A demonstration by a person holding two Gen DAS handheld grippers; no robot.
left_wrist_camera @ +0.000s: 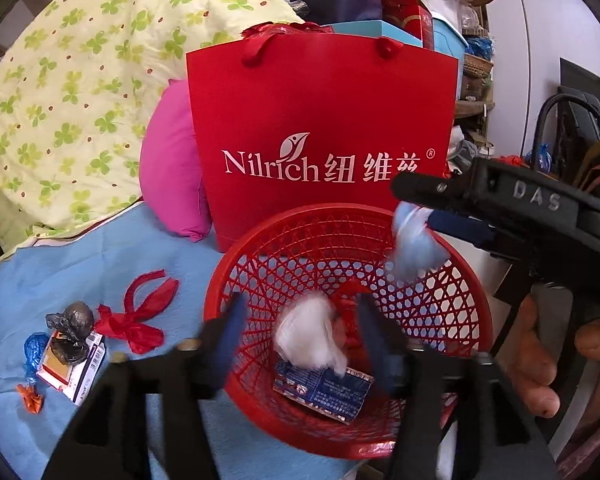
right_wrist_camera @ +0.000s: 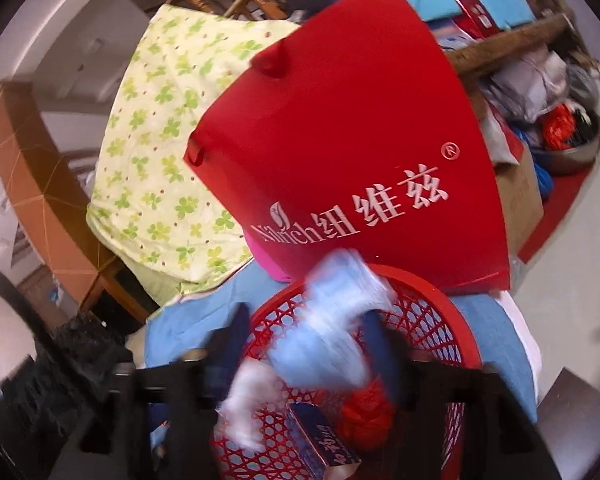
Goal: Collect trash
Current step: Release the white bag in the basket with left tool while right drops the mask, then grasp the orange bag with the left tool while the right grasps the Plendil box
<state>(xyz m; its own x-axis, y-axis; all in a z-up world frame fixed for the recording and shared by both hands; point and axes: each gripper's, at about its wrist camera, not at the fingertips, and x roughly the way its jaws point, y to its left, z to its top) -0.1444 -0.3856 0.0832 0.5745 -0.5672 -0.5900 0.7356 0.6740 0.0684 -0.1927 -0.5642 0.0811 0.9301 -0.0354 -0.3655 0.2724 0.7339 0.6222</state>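
Left wrist view: left gripper (left_wrist_camera: 300, 344) sits w/ jaws apart over the red basket (left_wrist_camera: 452, 304), nothing clamped; a white crumpled bag (left_wrist_camera: 312, 340) is in the gap between the fingers but loose, blurred, inside the basket, not pressed by either pad. Under it, on the basket floor, a blue printed box (left_wrist_camera: 324, 392) lies tilted. Right gripper (left_wrist_camera: 424, 208) comes in from the right edge above the basket rim, a hand (left_wrist_camera: 540, 360) on its handle; a pale blue plastic wad (left_wrist_camera: 416, 240) is blurred right at its tips, can't tell from here if it touches them. Basket stands on a light blue cloth (left_wrist_camera: 100, 264), just in front of a red paper bag (left_wrist_camera: 320, 112) w/ white lettering. Left of the basket on the cloth, well apart from it: red ribbon scrap (left_wrist_camera: 140, 316), dark crumpled wrapper (left_wrist_camera: 74, 332) on a small card pack (left_wrist_camera: 80, 368), blue wrapper (left_wrist_camera: 34, 352), orange scrap (left_wrist_camera: 30, 398). Pink cushion (left_wrist_camera: 172, 168) & clover-print quilt (left_wrist_camera: 72, 92) behind. Right wrist view: right gripper's jaws are spread, released; the pale blue wad (right_wrist_camera: 332, 320) is smeared by motion between the fingers, over the basket (right_wrist_camera: 432, 312), nearer the right finger, no firm pinch visible. Below it in the basket: white bag (right_wrist_camera: 248, 404), blue box (right_wrist_camera: 320, 440), a red crumpled wad (right_wrist_camera: 366, 412). Red paper bag (right_wrist_camera: 352, 128) looms tilted behind, quilt (right_wrist_camera: 168, 160) to its left.
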